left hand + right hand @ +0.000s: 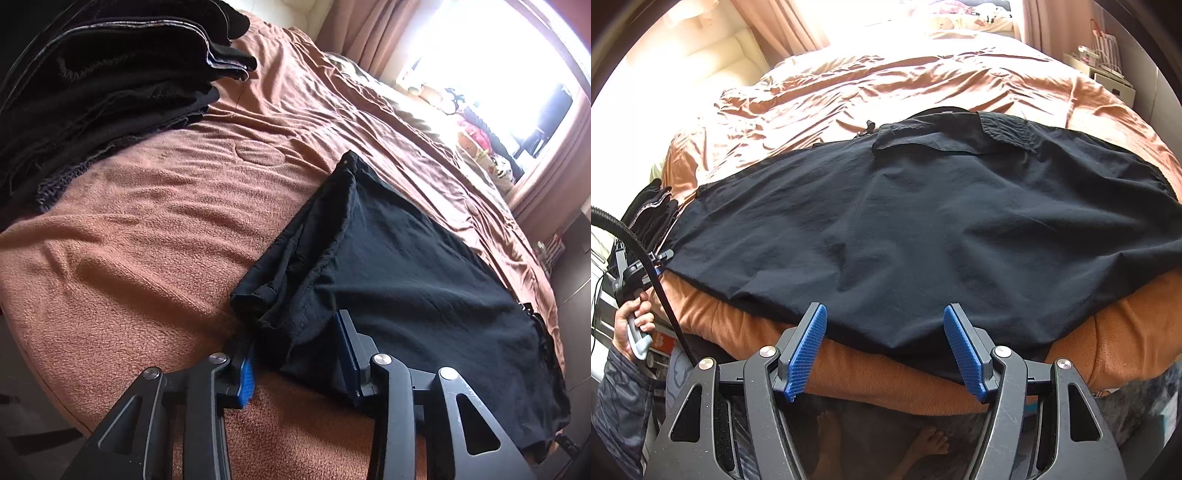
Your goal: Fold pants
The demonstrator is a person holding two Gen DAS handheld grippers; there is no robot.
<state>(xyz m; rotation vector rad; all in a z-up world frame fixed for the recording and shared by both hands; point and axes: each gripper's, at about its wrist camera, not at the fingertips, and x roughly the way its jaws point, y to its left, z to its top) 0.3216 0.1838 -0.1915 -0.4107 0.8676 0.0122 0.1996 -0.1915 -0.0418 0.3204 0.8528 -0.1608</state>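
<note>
Left gripper (295, 350) sits at the near corner of the black pants (399, 273), jaws partly open with the bunched hem between its blue pads; whether they press the cloth is hard to tell. Right gripper (884, 339) hovers at the pants' (905, 229) near edge, jaws wide, holding nothing. The pants lie flat across the brown blanket (155, 221), folded over. Beyond them to the left is a stack of dark clothes (96, 96).

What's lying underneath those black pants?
The black fabric pants lie on an orange-brown fleece blanket covering the bed. Whatever sits beneath their middle is covered.
</note>
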